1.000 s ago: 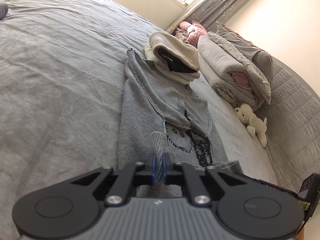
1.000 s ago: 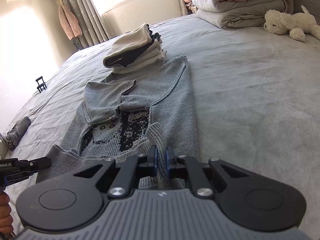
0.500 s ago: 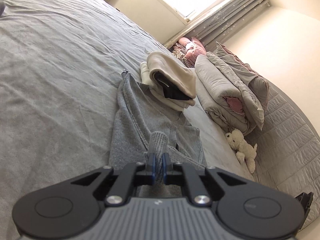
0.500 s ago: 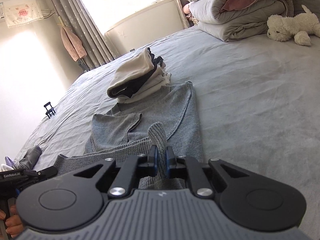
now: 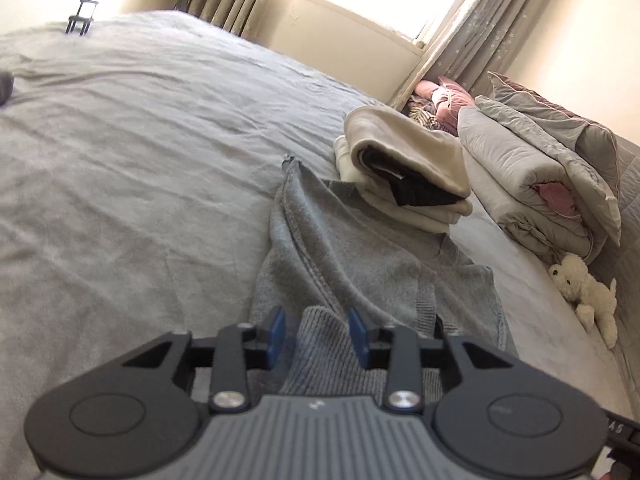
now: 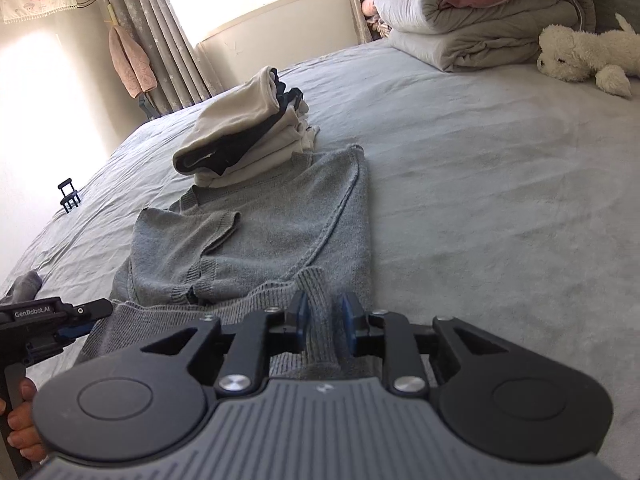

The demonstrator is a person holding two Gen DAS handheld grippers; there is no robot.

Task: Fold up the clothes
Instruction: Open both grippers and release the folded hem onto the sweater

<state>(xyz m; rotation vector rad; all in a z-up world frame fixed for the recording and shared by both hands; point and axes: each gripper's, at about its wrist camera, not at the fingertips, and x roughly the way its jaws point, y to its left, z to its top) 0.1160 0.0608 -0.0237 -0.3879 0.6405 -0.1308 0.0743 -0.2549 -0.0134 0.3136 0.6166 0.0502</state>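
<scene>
A grey knit sweater (image 5: 360, 248) lies on the bed, its sleeves folded in and its ribbed hem brought forward over the body. My left gripper (image 5: 316, 332) is open, and a hump of the ribbed hem stands loose between its blue pads. In the right wrist view the sweater (image 6: 272, 236) stretches away toward the stack. My right gripper (image 6: 325, 320) is open too; a ridge of hem rises between its pads with small gaps either side. Both grippers sit low over the fold's near edge.
A stack of folded clothes (image 5: 404, 172) sits just beyond the sweater's collar. A rolled duvet (image 5: 532, 184) and a white plush toy (image 6: 580, 52) lie at the right. A small black stand (image 6: 69, 196) is at the bed's (image 6: 500, 200) far left. A hand (image 6: 20, 420) grips the left handle.
Both grippers carried the hem forward over the sweater, covering the knitted picture, then came down. Both were shut on the hem and now stand open.
</scene>
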